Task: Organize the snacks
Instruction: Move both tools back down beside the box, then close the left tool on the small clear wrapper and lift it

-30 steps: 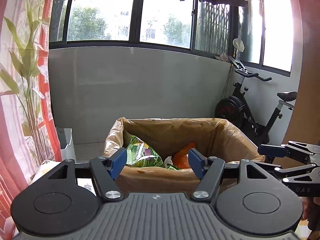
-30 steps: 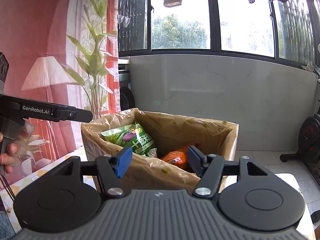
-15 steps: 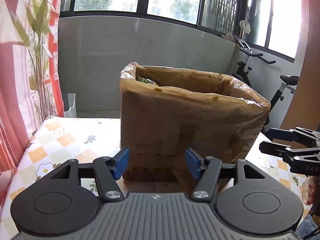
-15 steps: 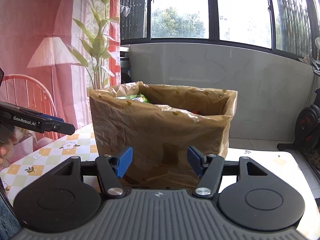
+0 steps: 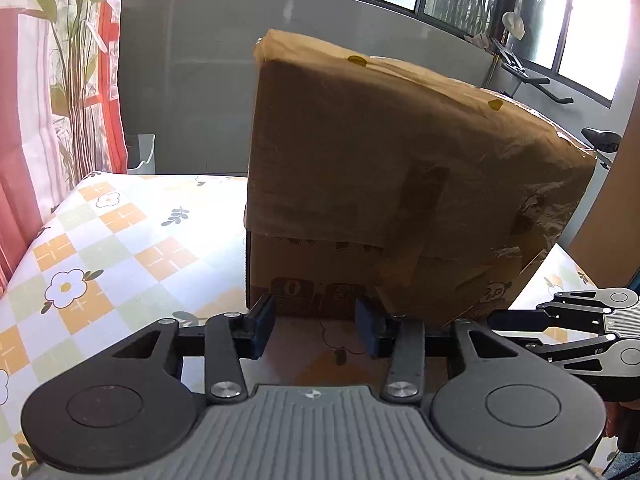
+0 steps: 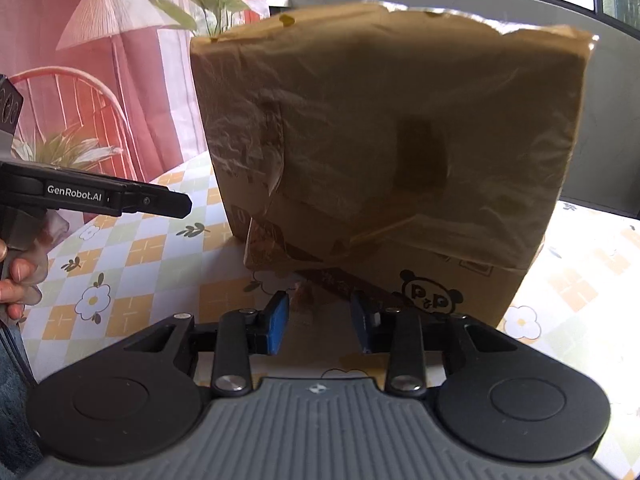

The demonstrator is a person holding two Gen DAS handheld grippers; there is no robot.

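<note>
A tall cardboard box (image 5: 400,184), lined with a brown plastic bag folded over its rim, stands on the flowered tablecloth (image 5: 120,248). From this low angle the snacks inside it are hidden. My left gripper (image 5: 316,326) sits low in front of the box's base. Its jaws are closing with nothing between them. My right gripper (image 6: 320,322) faces the box (image 6: 380,140) near its lower corner, where a loose strip of tape (image 6: 340,280) hangs. Its jaws are also closing on nothing. Each gripper shows in the other's view: the right gripper (image 5: 560,320) and the left gripper (image 6: 152,200).
A person's hand (image 6: 16,280) holds the left gripper's handle. A red curtain (image 5: 24,80) with a plant print hangs left of the table. An exercise bike (image 5: 536,76) stands behind the box by the windows. The table edge (image 5: 24,248) runs along the left.
Both grippers have sunk from above the box's rim to its base, so the snack bags inside are out of sight. Both pairs of jaws have narrowed.
</note>
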